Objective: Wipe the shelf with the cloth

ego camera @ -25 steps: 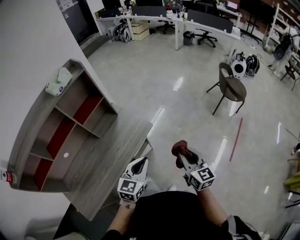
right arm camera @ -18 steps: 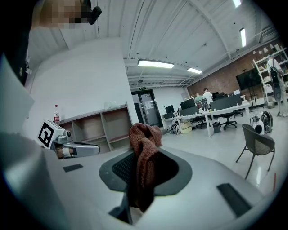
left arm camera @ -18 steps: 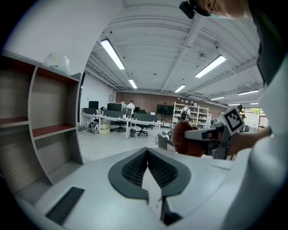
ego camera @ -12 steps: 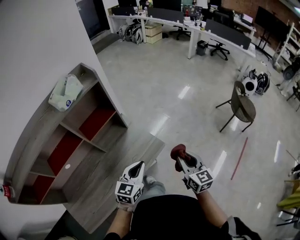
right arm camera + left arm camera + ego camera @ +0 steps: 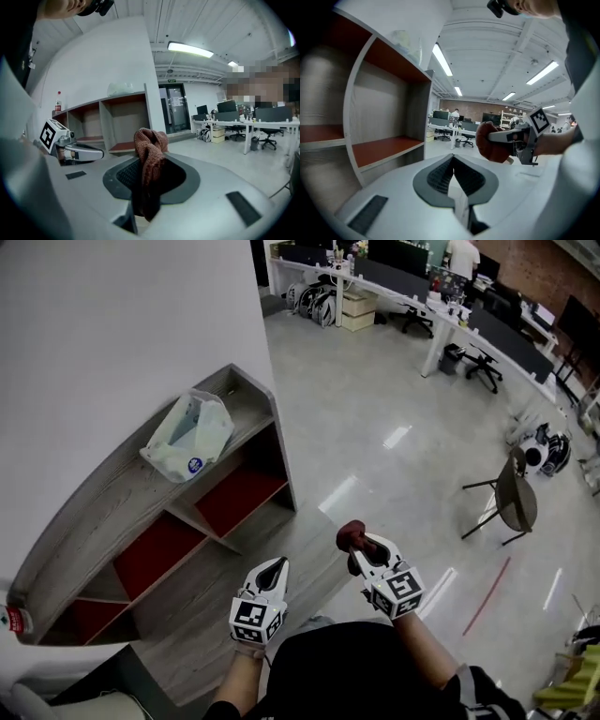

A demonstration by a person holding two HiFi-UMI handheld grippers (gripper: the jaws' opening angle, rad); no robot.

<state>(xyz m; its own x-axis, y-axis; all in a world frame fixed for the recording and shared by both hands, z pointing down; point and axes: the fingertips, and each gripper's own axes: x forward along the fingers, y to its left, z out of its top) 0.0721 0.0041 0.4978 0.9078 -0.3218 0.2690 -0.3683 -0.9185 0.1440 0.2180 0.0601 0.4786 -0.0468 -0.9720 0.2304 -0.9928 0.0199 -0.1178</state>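
The cloth (image 5: 351,534) was clamped in the right gripper (image 5: 361,549); the left gripper (image 5: 274,568) was closed, empty; the shelf (image 5: 122,493) was judged not yet wiped.

Head view: above shelf (image 5: 94,512), steeply down.
Left gripper view: close beside shelf.
Right gripper view: farther off, facing shelf.

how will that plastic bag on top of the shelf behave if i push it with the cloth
The plastic bag looks thin and crumpled, so it is probably floppy and light. Pushed along the shelf top, it would likely slide or bunch up, not roll. Its contents are unclear, so weight is uncertain.
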